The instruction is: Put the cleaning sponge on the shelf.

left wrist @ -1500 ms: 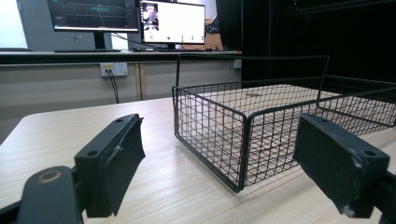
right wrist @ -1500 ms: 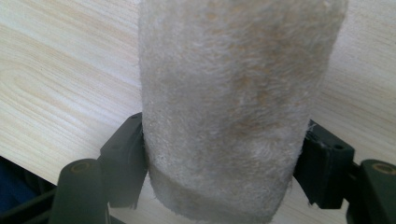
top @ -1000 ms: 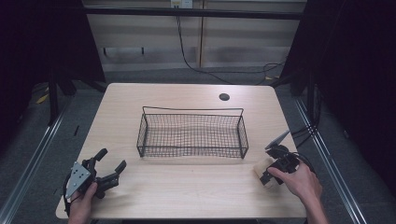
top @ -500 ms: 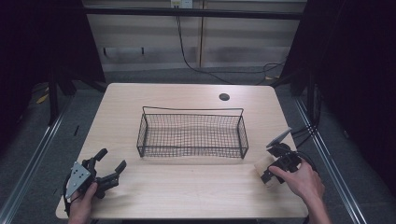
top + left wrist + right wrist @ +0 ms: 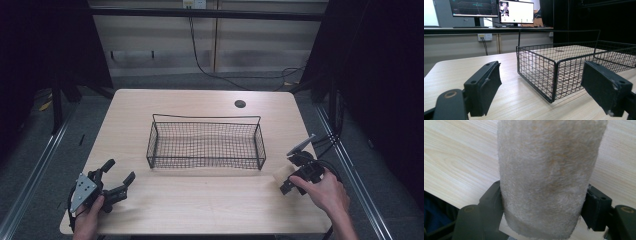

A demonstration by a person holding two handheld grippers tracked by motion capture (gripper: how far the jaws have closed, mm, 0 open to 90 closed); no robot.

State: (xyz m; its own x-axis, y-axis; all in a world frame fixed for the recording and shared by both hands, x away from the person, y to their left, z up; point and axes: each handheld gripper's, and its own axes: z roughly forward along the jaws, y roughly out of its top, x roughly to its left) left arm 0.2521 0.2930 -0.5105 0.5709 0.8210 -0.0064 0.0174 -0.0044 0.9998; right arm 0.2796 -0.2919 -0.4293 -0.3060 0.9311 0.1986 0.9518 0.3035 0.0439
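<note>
A beige, fuzzy rolled cloth [image 5: 549, 170] stands between the jaws of my right gripper [image 5: 544, 195], which is shut on it from both sides. In the high view that gripper [image 5: 291, 176] sits at the table's right edge, with the cloth roll [image 5: 280, 173] at its left end just above the wood. My left gripper [image 5: 120, 170] rests at the front left corner, open with nothing between its fingers [image 5: 486, 85]. It points at the near left corner of the black wire basket [image 5: 536, 67], a short way off.
The black wire basket [image 5: 206, 118] stands mid-table, with nothing visible inside. A round cable hole [image 5: 240, 104] lies behind it. The wooden tabletop [image 5: 200, 195] stretches between the two hands. Monitors [image 5: 496, 11] stand on a desk beyond the table.
The right hand with the cloth roll has shifted only very slightly. The left hand has stayed still.
</note>
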